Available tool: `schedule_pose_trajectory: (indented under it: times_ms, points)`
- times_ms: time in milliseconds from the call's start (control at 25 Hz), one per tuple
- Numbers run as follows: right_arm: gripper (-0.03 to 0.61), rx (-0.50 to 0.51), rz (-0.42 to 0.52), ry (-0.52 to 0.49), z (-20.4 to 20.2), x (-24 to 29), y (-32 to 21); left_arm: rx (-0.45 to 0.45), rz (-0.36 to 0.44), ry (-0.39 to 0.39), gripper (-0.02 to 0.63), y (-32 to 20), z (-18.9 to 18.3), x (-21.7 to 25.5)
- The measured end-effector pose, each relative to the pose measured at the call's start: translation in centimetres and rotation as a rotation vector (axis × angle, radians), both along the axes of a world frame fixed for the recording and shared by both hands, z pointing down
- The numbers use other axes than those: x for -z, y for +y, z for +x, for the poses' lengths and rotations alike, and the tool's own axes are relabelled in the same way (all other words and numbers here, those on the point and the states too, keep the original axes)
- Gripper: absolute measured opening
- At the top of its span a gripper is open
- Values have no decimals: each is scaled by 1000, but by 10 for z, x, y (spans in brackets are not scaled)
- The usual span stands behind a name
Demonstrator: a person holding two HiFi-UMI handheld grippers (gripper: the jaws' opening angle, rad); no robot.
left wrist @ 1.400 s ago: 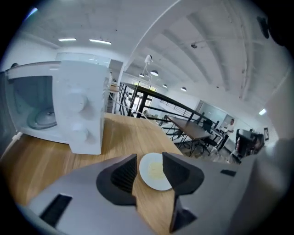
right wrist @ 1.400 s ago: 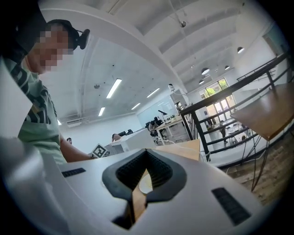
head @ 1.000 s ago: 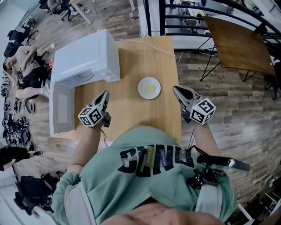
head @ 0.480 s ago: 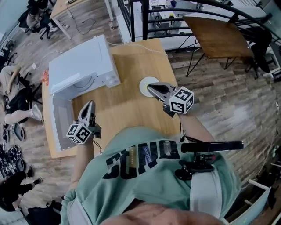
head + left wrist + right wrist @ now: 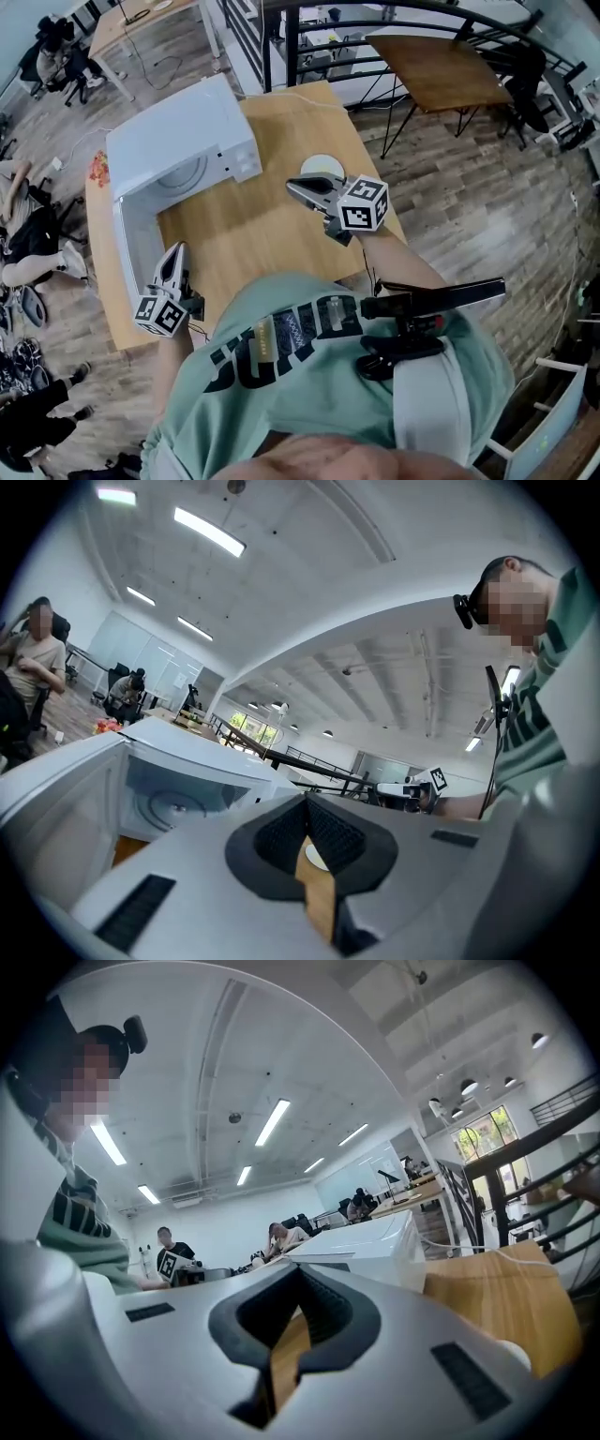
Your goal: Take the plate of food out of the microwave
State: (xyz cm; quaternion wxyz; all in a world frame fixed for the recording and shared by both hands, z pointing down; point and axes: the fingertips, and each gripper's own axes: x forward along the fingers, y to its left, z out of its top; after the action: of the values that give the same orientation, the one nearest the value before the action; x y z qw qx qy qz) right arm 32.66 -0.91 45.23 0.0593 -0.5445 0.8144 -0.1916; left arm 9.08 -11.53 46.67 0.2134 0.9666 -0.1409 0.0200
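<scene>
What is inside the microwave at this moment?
Inside the open microwave only its round turntable shows. The left gripper covers the lower front of the inside. The plate stands outside, on the table.

Left claw [image 5: 175,253] closed, empty; right claw [image 5: 298,187] closed, empty.

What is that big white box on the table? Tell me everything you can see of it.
It is a white microwave, boxy and smooth-sided, standing on the left part of a wooden table as the head view shows it. Its door hangs wide open toward the person. The pale cavity shows a round turntable with nothing on it. The plate sits on the table to its right, apart from it.
</scene>
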Motion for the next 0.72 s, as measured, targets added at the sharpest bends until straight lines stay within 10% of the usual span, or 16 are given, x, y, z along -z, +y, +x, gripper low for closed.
schedule_pose_trajectory:
  times_ms: [720]
  points:
    - [6, 41, -19, 13, 64, 6, 56, 94, -1, 48, 5, 56, 49, 6]
